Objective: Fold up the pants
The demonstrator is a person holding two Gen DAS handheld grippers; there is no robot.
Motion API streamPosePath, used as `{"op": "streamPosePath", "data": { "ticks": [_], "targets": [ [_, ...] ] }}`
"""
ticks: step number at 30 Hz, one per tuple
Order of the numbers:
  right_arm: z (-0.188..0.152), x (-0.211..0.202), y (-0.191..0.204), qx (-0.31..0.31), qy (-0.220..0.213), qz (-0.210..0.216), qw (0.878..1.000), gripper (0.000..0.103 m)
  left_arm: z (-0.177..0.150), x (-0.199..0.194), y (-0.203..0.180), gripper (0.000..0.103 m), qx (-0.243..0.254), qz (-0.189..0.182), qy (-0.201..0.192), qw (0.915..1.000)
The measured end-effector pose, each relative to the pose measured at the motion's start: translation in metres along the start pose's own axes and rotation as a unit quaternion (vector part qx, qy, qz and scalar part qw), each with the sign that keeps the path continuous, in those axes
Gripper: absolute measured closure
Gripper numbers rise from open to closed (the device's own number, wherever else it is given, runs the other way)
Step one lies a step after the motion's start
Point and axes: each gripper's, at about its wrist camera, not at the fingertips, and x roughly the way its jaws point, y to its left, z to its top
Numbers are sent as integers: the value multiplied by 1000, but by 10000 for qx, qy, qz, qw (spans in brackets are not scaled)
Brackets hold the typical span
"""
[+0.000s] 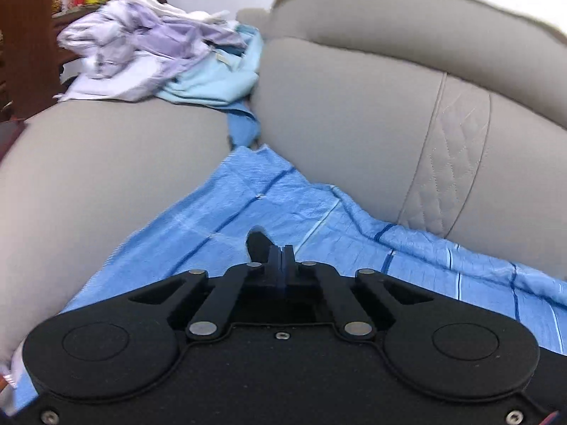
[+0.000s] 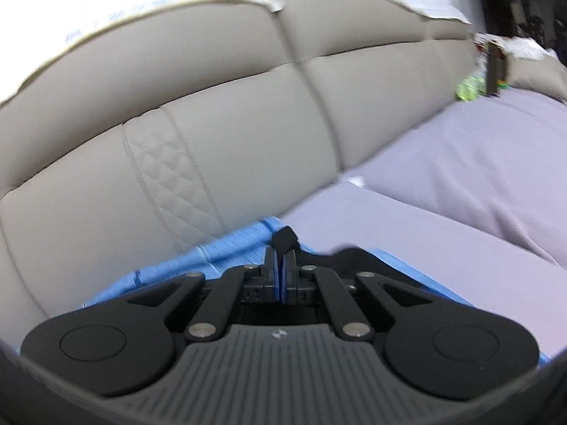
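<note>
The blue checked pants (image 1: 255, 209) lie spread on the grey sofa seat (image 1: 106, 177), running from the left gripper toward the backrest and off to the right. My left gripper (image 1: 281, 251) is shut, its jaws pressed together with blue cloth between them, low over the pants. In the right wrist view the same pants (image 2: 219, 251) show as a blue edge under and beside my right gripper (image 2: 281, 248), which is shut with blue cloth pinched between its jaws.
A heap of lilac, white and light blue clothes (image 1: 159, 49) lies at the far left end of the sofa. The grey backrest (image 2: 212, 124) rises close behind. A lilac garment (image 2: 460, 184) covers the seat to the right. A wooden shelf (image 1: 28, 35) stands at left.
</note>
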Motion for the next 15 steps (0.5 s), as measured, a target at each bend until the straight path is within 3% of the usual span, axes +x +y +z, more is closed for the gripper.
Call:
{"op": "streamPosePath", "data": {
  "ticks": [4,7,9,11,13,14,15],
  "targets": [
    [-36,-40,-45,2,33,-297,9996,100,-27,-34,38,103,148,-44,-190,9997],
    [-60,-51,-71,133,368,-494,9980,100,-49,-40,51,102,253,-491,206,9983],
    [-72,-52,-82,229,590,-541,9965,99,-57,-40,58,96,59,-1003,507,9937],
    [-79,-54,-83,183,647,-510,9964,98,-58,-39,58,80,-118,-1436,709,9870],
    [-81,-52,-76,14,616,-565,9965,97,-54,-40,51,39,-91,-1579,676,9851],
    [-82,-52,-72,-36,611,-583,9964,97,-51,-40,45,31,-33,-1620,561,9852],
    [-83,-49,-69,-75,610,-601,9963,97,-48,-38,40,17,6,-1626,475,9855]
  ]
}}
